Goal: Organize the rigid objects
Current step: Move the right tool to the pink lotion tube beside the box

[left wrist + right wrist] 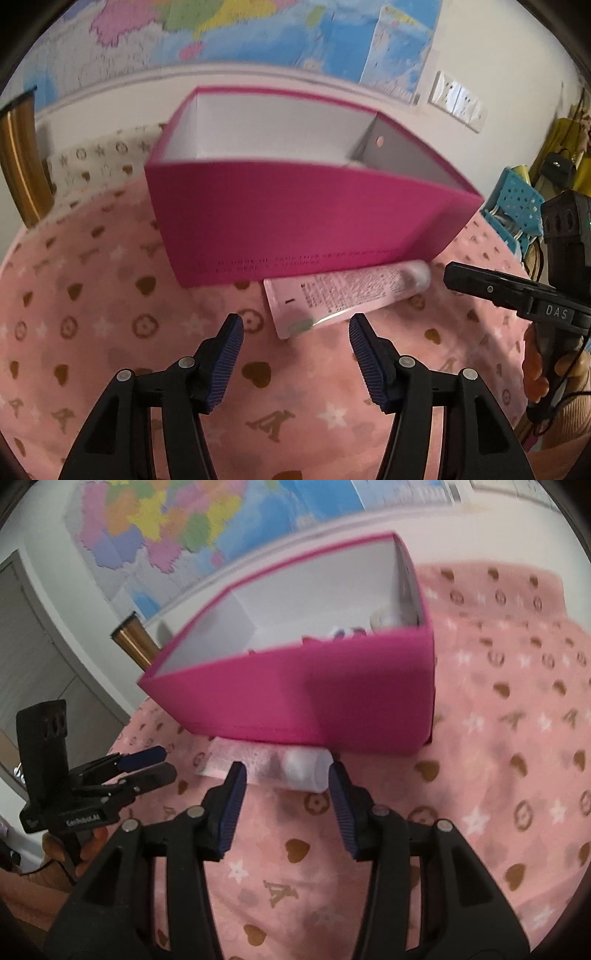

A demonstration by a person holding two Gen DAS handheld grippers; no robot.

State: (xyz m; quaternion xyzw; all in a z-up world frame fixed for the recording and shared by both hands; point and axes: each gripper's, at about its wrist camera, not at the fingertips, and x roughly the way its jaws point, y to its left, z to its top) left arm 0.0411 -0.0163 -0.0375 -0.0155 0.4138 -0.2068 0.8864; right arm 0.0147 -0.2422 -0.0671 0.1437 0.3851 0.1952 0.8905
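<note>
An open magenta box (295,218) (314,694) with a white inside stands on the pink patterned blanket (110,314). A pale pink tube (343,295) (251,762) with a white cap (306,770) lies flat against the box's near wall. My left gripper (295,328) is open, its blue pads just short of the tube's flat crimped end. My right gripper (287,775) is open too, hovering at the cap end, with the tube lying crosswise between its tips and no grip on it. Each gripper shows in the other's view: right gripper (480,288), left gripper (162,764).
Small items (384,618) lie in the box's right end, mostly hidden by its wall. A gold cylinder (22,162) (135,642) stands left of the box. A blue perforated basket (517,199) sits beyond the bed's right edge. Maps cover the wall (258,29).
</note>
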